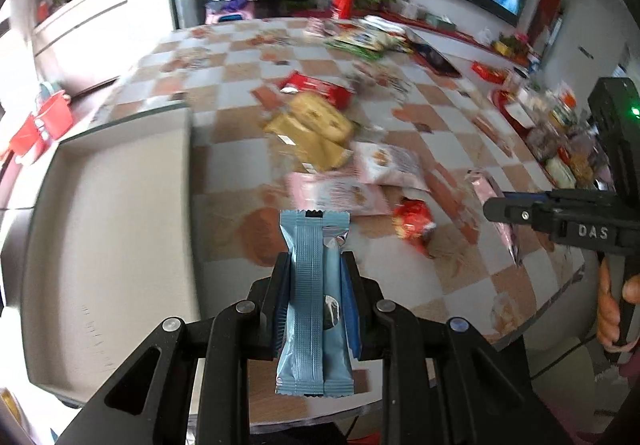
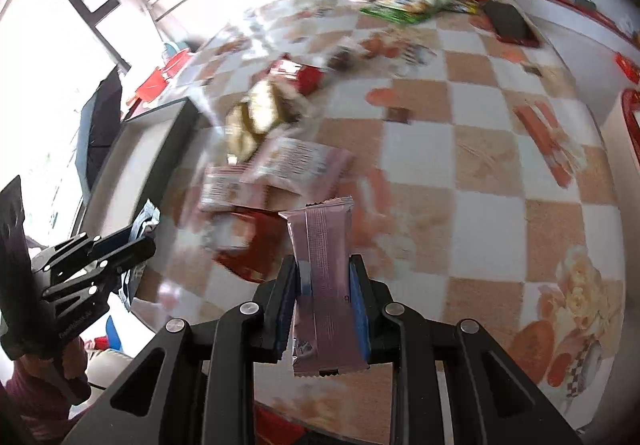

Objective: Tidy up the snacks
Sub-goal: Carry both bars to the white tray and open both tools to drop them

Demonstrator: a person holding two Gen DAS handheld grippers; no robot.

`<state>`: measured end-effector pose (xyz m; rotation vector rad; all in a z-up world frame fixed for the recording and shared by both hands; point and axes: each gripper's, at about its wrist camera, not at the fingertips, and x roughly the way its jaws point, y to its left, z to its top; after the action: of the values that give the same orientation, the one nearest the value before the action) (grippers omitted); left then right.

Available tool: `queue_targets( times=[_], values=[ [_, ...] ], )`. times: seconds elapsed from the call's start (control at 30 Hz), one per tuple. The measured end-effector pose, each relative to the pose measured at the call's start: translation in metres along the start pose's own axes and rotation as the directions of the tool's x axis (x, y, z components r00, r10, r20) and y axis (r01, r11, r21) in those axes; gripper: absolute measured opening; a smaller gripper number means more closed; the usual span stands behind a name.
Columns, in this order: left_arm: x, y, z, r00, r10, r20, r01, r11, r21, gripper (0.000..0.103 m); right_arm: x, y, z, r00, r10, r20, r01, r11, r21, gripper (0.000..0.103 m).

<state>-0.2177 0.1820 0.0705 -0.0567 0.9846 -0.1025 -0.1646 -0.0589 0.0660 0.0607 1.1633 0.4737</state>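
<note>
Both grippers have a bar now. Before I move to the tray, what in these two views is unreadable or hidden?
- Left wrist view: yellow packets and pink packets are motion-blurred, print unreadable.
- Left wrist view: tray cut off at the left edge.
- Right wrist view: blue bar mostly hidden by the left gripper.
- Pink bar: text too small.

Snack pile [image 1: 320, 133] at 12 o'clock blocks centre of table [image 1: 460, 149]. Box [image 1: 120, 229] wall at 9. Checkered cloth at 2–3 free.
</note>
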Motion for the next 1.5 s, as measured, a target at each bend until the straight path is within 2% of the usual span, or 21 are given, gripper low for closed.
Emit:
queue_targets(
  times=[0.2, 0.4, 0.67, 0.8, 0.97, 1.0, 1.07, 1.1, 1.13, 1.17, 1.23, 1.37, 1.5],
  values=[
    [-0.020, 0.046, -0.009, 0.996, 0.089, 0.024, -0.088, 0.994, -0.060, 0.026, 0.012, 0.064, 0.015, 0.998, 0.059, -0.011, -0.060, 0.993, -0.101, 0.027],
    [-0.031, 0.104, -0.025, 0.984, 0.176, 0.004, -0.173, 0.971, -0.165, 0.026, 0.037, 0.142, 0.030, 0.990, 0.131, -0.055, -0.140, 0.967, -0.211, 0.027],
    [-0.032, 0.149, -0.041, 0.974, 0.224, -0.033, -0.225, 0.945, -0.236, 0.026, 0.080, 0.232, 0.043, 0.969, 0.207, -0.138, -0.241, 0.918, -0.314, 0.027],
    [-0.029, 0.161, -0.046, 0.970, 0.237, -0.048, -0.241, 0.940, -0.242, 0.026, 0.098, 0.252, 0.045, 0.963, 0.210, -0.171, -0.256, 0.911, -0.323, 0.027],
    [-0.021, 0.167, -0.048, 0.964, 0.257, -0.067, -0.266, 0.938, -0.224, 0.027, 0.115, 0.262, 0.046, 0.967, 0.172, -0.187, -0.228, 0.913, -0.339, 0.027],
    [-0.020, 0.167, -0.048, 0.962, 0.266, -0.068, -0.274, 0.937, -0.217, 0.028, 0.116, 0.263, 0.046, 0.969, 0.164, -0.187, -0.221, 0.913, -0.343, 0.027],
    [-0.018, 0.167, -0.048, 0.959, 0.274, -0.069, -0.282, 0.938, -0.202, 0.037, 0.120, 0.263, 0.046, 0.970, 0.150, -0.190, -0.209, 0.914, -0.347, 0.028],
    [-0.018, 0.167, -0.048, 0.960, 0.273, -0.065, -0.281, 0.938, -0.201, 0.053, 0.121, 0.263, 0.048, 0.971, 0.145, -0.191, -0.205, 0.916, -0.345, 0.028],
    [-0.018, 0.167, -0.049, 0.959, 0.277, -0.057, -0.283, 0.937, -0.204, 0.072, 0.123, 0.261, 0.049, 0.971, 0.140, -0.195, -0.201, 0.918, -0.341, 0.035],
    [-0.020, 0.168, -0.049, 0.957, 0.286, -0.046, -0.289, 0.935, -0.206, 0.078, 0.123, 0.260, 0.050, 0.971, 0.137, -0.197, -0.198, 0.921, -0.335, 0.065],
    [-0.021, 0.168, -0.048, 0.956, 0.290, -0.034, -0.291, 0.934, -0.206, 0.080, 0.120, 0.255, 0.051, 0.977, 0.128, -0.170, -0.178, 0.929, -0.326, 0.097],
    [-0.020, 0.167, -0.045, 0.957, 0.288, -0.046, -0.291, 0.935, -0.204, 0.080, 0.108, 0.241, 0.057, 0.986, 0.105, -0.133, -0.143, 0.934, -0.328, 0.097],
    [-0.024, 0.151, -0.039, 0.968, 0.251, -0.017, -0.250, 0.953, -0.171, 0.080, 0.086, 0.208, 0.060, 0.997, 0.034, -0.071, -0.055, 0.941, -0.333, 0.097]
  ],
)
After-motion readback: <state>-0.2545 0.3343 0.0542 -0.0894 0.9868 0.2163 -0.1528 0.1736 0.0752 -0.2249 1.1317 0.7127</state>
